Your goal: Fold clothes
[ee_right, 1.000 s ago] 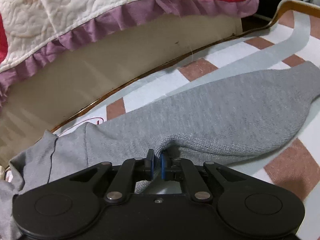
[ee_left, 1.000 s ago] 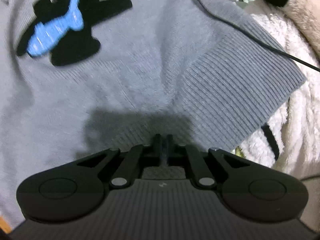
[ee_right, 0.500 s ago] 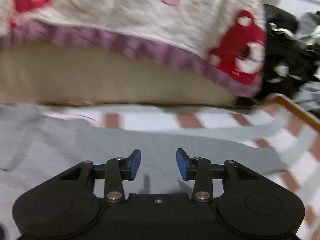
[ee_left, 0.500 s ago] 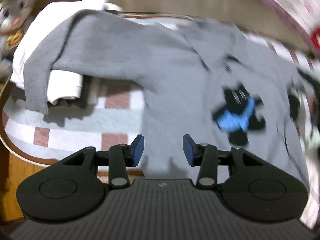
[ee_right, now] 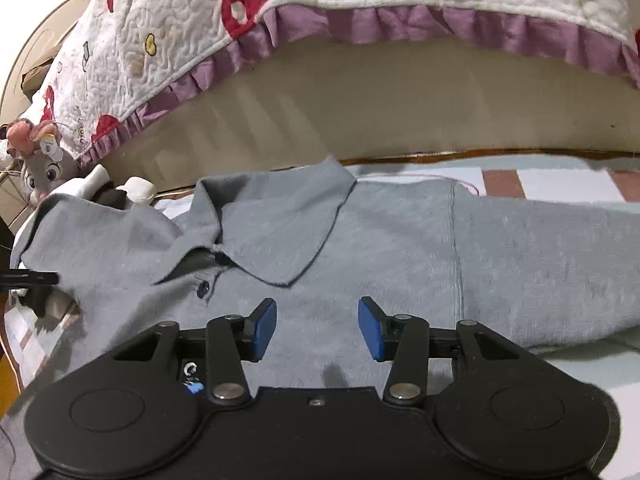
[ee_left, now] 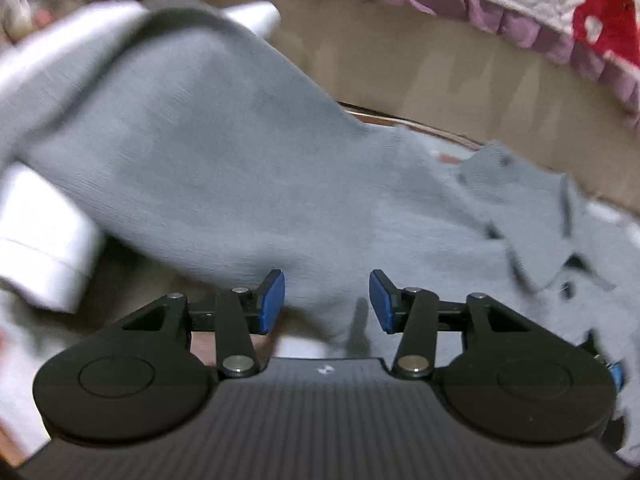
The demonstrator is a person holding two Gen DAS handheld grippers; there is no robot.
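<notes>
- The gap between the left tongs point(ee_left: 326, 306) is free as the jaws open; the grey sweater point(ee_left: 224, 184) lies below them.
- The right tongs point(ee_right: 317, 328), also opening, hang clear above the sweater's chest.
- The quilt point(ee_right: 360, 4) overhangs the far edge.
- A plush toy point(ee_right: 40, 168) and a white folded garment point(ee_left: 40, 240) crowd the left side.

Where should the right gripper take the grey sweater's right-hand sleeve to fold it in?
Probably at the far end of the sleeve, on its near edge, coming from the front. It lies flat and stretched out sideways from the shoulder seam, so an end grip would carry it across the grey sweater. The right gripper is opening, empty.
</notes>
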